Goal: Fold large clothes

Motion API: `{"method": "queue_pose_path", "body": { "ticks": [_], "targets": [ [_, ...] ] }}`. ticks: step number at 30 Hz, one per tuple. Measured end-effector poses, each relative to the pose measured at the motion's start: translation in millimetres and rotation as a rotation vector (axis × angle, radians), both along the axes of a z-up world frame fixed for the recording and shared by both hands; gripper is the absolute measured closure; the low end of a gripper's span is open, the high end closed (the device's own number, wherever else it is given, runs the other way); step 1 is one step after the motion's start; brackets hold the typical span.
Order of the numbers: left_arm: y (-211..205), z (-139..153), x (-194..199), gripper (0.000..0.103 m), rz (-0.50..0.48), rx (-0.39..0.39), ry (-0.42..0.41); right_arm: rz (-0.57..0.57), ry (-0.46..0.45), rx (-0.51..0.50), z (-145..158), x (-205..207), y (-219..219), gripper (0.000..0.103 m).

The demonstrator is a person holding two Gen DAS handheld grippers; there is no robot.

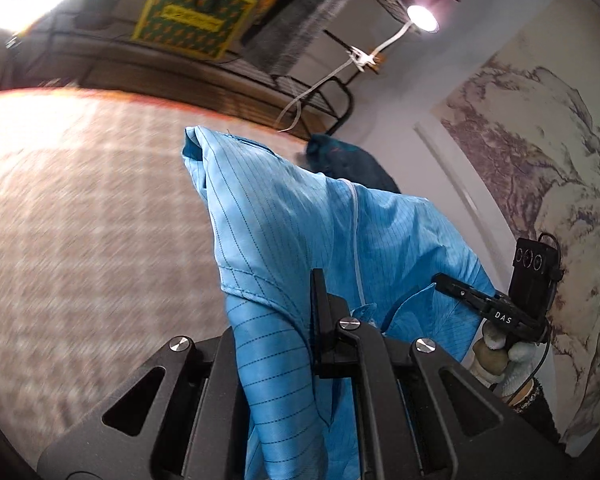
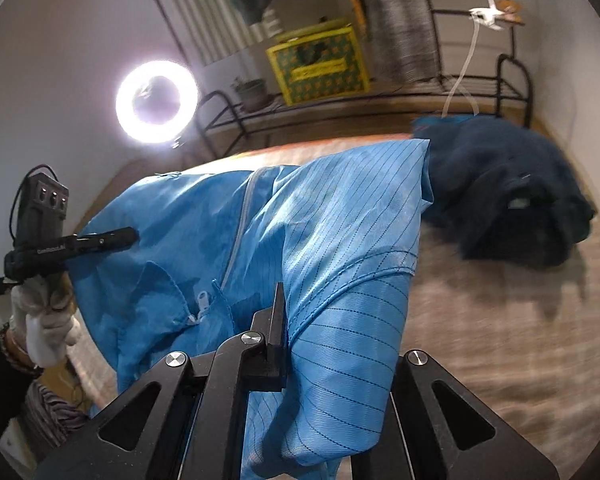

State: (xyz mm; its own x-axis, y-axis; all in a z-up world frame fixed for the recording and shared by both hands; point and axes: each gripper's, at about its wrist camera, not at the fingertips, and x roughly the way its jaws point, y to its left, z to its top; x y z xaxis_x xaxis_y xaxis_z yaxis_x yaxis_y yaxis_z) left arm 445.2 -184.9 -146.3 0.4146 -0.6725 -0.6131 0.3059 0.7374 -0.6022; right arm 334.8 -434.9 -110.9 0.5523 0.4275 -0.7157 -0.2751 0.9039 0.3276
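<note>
Blue garment [image 2: 340,240], dark clothes [image 2: 508,192] behind

Right tool [image 2: 278,320] clamped on blue striped garment [image 2: 340,232], left tool [image 2: 128,236] gripping it too, dark garment [image 2: 512,196] beyond

Your left wrist camera sits right behind the left hand-held gripper [image 1: 320,300], angled down across the patterned bed surface [image 1: 80,220] toward the metal shelf rack [image 1: 308,92], close on the light blue garment [image 1: 300,220]. Your right wrist camera looks the same way past the right hand-held gripper [image 2: 278,308]. Both views share the garment, the dark blue garment [image 2: 508,196], the yellow-green box [image 2: 320,64], and each other's gripper.
</note>
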Motion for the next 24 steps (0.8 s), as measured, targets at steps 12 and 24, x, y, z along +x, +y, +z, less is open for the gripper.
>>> {"method": "queue_pose_path", "body": {
  "ticks": [12, 24],
  "targets": [
    [-147.2, 30.7, 99.0, 0.099, -0.114, 0.006, -0.105, -0.172, -0.115, -0.164, 36.1, 52.9, -96.1, 0.099],
    [-263.3, 37.9, 187.9, 0.099, -0.121, 0.001, -0.203, -0.304, -0.204, -0.236, 37.9, 121.9, -177.3, 0.099]
  ]
}}
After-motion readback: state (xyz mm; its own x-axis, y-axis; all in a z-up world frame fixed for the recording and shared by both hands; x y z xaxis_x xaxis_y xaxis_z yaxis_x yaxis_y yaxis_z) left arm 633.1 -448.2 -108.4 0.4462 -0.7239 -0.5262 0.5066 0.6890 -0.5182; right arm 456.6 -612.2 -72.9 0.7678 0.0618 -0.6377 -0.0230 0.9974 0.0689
